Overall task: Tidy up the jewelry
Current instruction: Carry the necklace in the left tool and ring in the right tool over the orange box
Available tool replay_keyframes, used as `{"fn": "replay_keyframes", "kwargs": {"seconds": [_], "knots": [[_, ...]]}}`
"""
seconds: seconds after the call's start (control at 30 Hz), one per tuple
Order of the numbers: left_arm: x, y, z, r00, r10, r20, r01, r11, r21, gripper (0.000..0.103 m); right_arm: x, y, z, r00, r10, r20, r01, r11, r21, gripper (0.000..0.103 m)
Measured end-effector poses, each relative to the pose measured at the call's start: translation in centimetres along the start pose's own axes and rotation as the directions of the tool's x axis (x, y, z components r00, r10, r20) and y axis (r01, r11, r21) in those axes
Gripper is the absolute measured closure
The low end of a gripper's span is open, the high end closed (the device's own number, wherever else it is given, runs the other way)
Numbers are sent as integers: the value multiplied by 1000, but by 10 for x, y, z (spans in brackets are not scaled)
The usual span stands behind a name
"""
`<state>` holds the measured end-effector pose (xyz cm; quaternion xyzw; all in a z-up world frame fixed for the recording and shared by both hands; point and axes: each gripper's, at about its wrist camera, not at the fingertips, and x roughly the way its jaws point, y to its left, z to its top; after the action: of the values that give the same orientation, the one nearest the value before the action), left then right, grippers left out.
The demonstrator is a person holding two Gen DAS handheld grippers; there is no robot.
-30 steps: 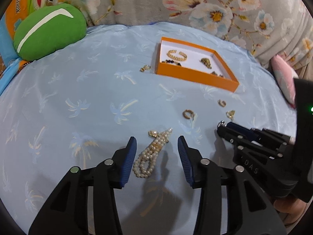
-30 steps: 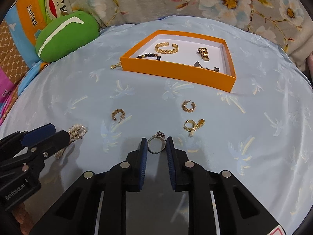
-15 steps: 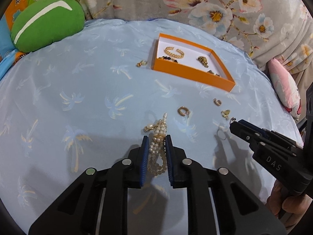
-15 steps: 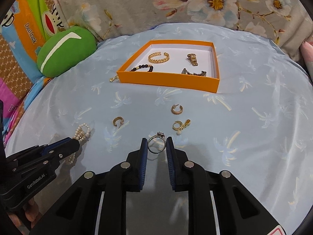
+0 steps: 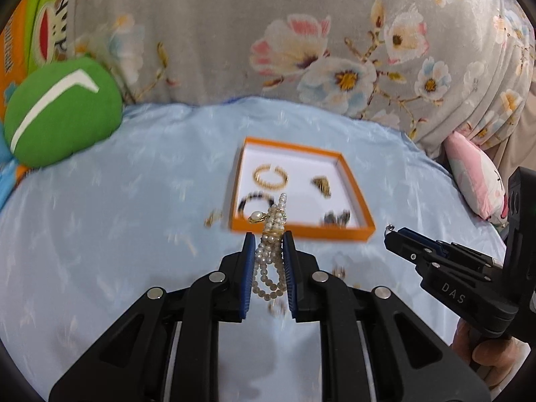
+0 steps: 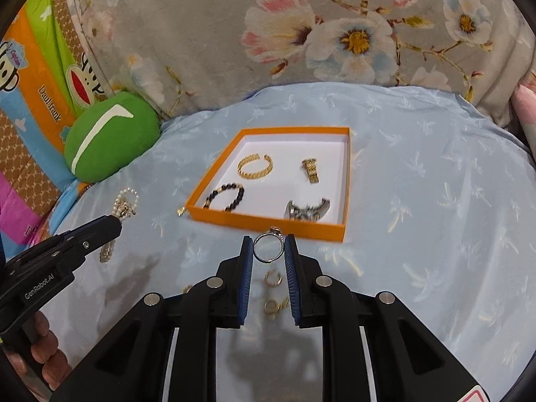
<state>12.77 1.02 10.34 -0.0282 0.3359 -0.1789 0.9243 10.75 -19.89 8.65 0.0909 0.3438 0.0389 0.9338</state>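
Nearest, the left claw (image 5: 268, 244) is clamped on a pearl bracelet (image 5: 269, 254), its limp, light strands sagging in loops below the pads; pinching the bunched middle seems the safest hold. The right claw (image 6: 268, 248) pinches a silver ring (image 6: 268, 247) across its stiff, slippery band, which could twist out. A few gold earrings (image 6: 273, 278) lie on the blue bedspread (image 6: 418, 201) beneath. Beyond sits the orange tray (image 6: 268, 222) with a gold bangle (image 6: 254, 166) and a dark bead bracelet (image 6: 225, 197).

Left wrist: looks forward and down along its fingers, close | Right wrist: likewise | Shared: orange tray (image 5: 303, 231) (image 6: 268, 221), blue bedsheet (image 5: 117, 217) (image 6: 418, 201).
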Motion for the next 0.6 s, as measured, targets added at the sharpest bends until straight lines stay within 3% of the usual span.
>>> {"fn": "replay_keyframes", "kwargs": {"seconds": [0.3, 0.6], "knots": [[94, -17, 83, 1000, -16, 14, 15, 1000, 21, 87, 70, -40, 83, 1000, -6, 13, 5, 999, 39, 85], [184, -28, 110, 999, 7, -48, -5, 999, 41, 87, 143, -64, 110, 998, -45, -43, 46, 999, 15, 85]]}}
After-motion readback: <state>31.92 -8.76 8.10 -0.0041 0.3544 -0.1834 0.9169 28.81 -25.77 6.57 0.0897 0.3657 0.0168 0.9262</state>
